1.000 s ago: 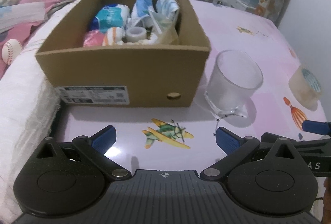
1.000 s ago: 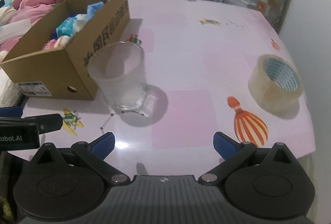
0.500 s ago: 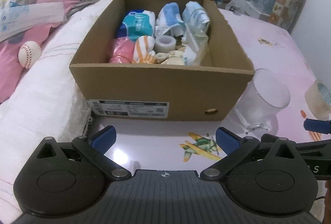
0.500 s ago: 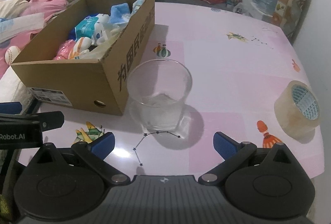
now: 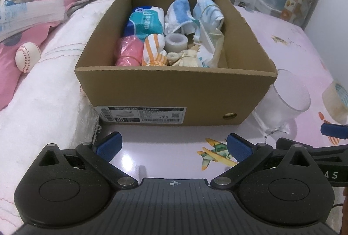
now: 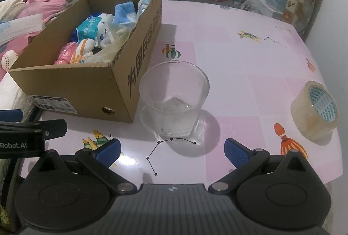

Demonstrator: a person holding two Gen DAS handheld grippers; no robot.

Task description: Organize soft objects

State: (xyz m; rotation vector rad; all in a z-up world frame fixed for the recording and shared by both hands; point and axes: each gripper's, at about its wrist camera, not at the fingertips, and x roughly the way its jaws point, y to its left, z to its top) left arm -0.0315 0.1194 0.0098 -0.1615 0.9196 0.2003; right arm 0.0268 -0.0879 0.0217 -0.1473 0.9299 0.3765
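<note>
Soft objects [image 5: 152,24] fill cardboard box [image 5: 174,91]; glass [image 6: 174,100] just right of box; both claws, left [image 5: 174,146] & right [image 6: 171,149], gape empty; careless reach w/ right could topple glass.

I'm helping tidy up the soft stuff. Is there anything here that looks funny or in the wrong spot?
Yes. The box holds soft things, but a hard roll of clear tape sits among them. Outside it, a glass and a bigger tape roll stand on the table, and a baseball lies on the bedding. Nothing looks spilled or broken.
</note>
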